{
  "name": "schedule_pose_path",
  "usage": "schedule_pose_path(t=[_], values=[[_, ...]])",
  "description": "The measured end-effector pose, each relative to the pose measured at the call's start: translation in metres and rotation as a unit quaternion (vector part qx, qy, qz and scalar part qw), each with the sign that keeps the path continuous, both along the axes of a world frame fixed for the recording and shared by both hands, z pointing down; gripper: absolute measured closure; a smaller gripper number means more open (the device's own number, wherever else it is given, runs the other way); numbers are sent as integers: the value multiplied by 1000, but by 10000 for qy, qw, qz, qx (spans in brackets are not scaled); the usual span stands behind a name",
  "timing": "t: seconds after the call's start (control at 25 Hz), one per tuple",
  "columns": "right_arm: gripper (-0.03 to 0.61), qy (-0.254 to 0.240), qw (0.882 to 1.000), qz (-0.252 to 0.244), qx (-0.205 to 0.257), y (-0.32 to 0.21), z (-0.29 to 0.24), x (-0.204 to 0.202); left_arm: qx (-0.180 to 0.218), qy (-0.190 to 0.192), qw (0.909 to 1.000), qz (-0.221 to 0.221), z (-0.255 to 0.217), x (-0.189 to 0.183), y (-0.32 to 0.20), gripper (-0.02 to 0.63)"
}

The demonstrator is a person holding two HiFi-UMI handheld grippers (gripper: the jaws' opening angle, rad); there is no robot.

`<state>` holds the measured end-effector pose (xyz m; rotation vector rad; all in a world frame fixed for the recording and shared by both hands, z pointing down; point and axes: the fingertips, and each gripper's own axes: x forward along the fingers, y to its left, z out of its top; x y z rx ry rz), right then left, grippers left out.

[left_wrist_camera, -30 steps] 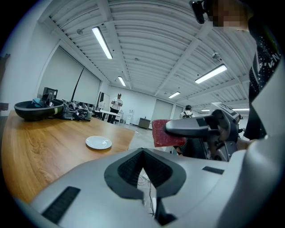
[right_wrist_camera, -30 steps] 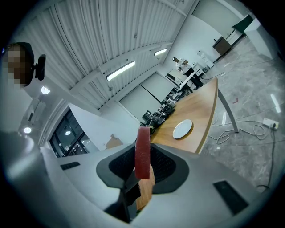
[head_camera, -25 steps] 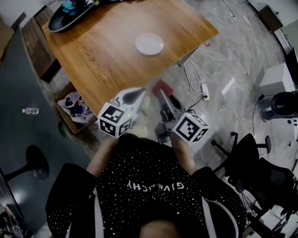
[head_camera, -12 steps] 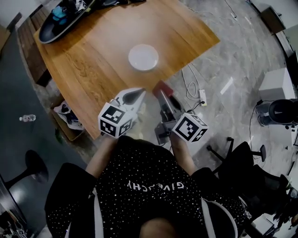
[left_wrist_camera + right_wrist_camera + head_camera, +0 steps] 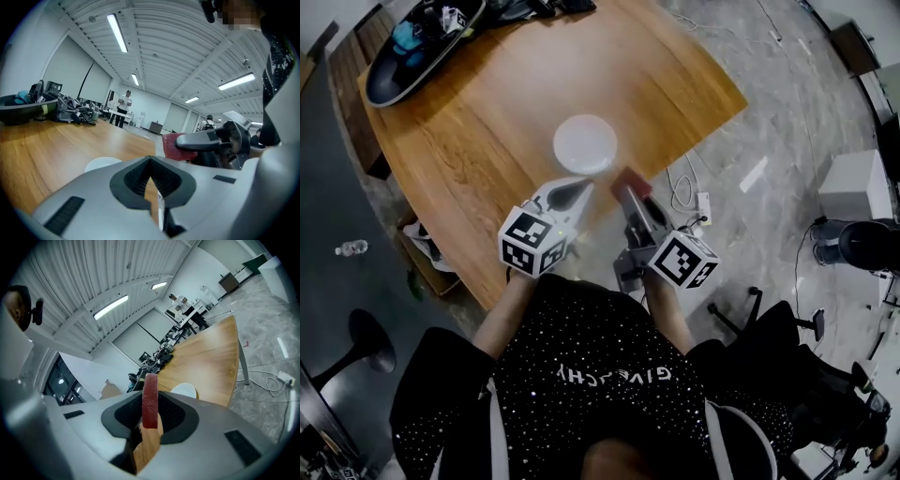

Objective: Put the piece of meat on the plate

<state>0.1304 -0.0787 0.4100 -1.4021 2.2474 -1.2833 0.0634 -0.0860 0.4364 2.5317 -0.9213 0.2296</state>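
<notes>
A white plate (image 5: 584, 143) lies on the wooden table (image 5: 487, 112) near its front edge. My right gripper (image 5: 631, 193) is shut on a flat red piece of meat (image 5: 628, 180), held on edge just right of the plate and over the table's edge. In the right gripper view the meat (image 5: 150, 401) stands upright between the pads, with the plate (image 5: 183, 390) beyond it. My left gripper (image 5: 579, 188) is shut with nothing in it, its tip just short of the plate. The left gripper view shows the plate (image 5: 101, 164) ahead and the meat (image 5: 174, 146) to the right.
A black tray (image 5: 384, 75) filled with clutter sits at the table's far left corner. On the floor there is a box of bags (image 5: 427, 251) left of the table, a cable with a power strip (image 5: 701, 202) to the right, and office chairs (image 5: 787, 337) at right.
Both grippers have moved forward together toward the table. The plate has come from well ahead to just in front of their tips. The meat stays held in the right gripper.
</notes>
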Motion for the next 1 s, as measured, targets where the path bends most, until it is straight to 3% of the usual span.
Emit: schedule_pose_path(t=[0.24, 0.44, 1.0], values=[[483, 102, 9999, -67, -21, -44, 1, -6, -23, 161, 9998, -133, 4, -8, -47, 606], [483, 191, 9995, -180, -170, -72, 11, -8, -306, 311, 9983, -382, 18, -20, -69, 606], [483, 421, 9914, -1060, -641, -120, 51, -37, -511, 38, 9950, -862, 46, -46, -96, 606]])
